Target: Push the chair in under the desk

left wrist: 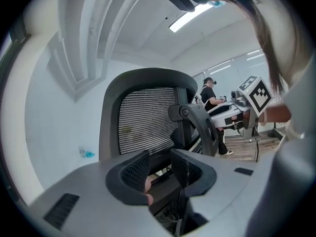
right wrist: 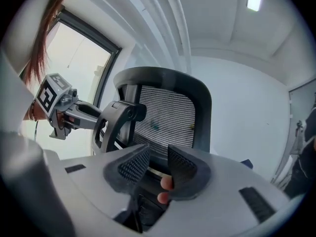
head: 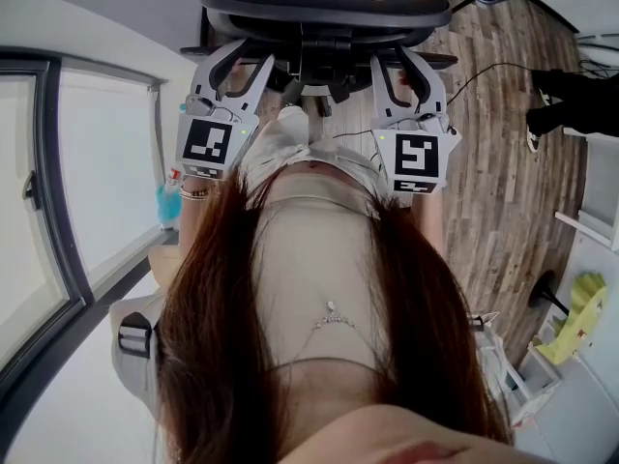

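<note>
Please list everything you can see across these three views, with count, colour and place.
Office chair: one, black frame with mesh back, ahead of both grippers.
Floor: one, brown wood planks, under the chair.
Window: one, dark-framed, at the left.
Bystander: one, dressed in black, background right.
Yellow-green item: one, lower right, unclear what.
Hair: one head, reddish-brown, centre.
Left gripper: one, grey, black fingers apart, nothing gripped.
Right gripper: one, grey, black fingers apart, nothing gripped.
</note>
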Demonstrator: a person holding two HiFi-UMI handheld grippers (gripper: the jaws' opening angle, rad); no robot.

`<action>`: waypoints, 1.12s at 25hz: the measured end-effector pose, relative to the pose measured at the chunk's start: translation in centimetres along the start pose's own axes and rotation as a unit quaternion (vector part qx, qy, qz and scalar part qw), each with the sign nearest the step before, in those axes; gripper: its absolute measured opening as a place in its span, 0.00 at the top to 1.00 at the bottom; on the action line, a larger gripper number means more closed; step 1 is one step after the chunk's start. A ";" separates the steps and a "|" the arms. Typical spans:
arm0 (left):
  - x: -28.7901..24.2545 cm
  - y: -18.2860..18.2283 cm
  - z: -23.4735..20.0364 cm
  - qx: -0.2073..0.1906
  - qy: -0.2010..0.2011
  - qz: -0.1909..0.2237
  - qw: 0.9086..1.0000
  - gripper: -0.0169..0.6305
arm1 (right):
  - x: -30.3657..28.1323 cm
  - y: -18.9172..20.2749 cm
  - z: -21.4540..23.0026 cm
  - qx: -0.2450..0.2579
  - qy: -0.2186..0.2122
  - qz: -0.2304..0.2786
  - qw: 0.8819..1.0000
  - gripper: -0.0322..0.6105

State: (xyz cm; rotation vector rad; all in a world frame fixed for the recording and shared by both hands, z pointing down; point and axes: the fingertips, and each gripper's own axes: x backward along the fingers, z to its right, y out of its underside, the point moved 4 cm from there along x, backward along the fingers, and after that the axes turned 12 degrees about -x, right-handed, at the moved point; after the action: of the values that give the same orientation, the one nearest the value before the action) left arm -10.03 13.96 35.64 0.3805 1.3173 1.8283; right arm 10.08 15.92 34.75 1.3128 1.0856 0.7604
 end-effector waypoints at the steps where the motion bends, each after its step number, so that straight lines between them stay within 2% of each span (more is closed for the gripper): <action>1: 0.0 0.1 0.1 -0.002 0.002 -0.002 1.000 0.78 | 0.0 0.1 0.0 0.003 0.000 -0.003 1.000 0.77; 10: 0.2 1.4 0.4 -0.025 0.017 -0.031 0.999 0.68 | -0.1 1.6 0.1 0.031 -0.007 -0.036 0.999 0.67; 14: 0.2 2.0 0.5 -0.041 0.019 -0.046 0.998 0.66 | -0.3 2.2 0.2 0.045 -0.008 -0.050 0.998 0.64; 28: -0.3 3.2 0.7 -0.060 0.018 -0.069 0.996 0.64 | -1.0 3.9 0.2 0.080 -0.009 -0.089 0.993 0.58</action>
State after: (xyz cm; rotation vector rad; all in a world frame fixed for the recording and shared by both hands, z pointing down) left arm -10.83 13.80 38.80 0.1890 1.2206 1.7940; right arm 10.43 15.56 38.74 1.3332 1.2523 0.5369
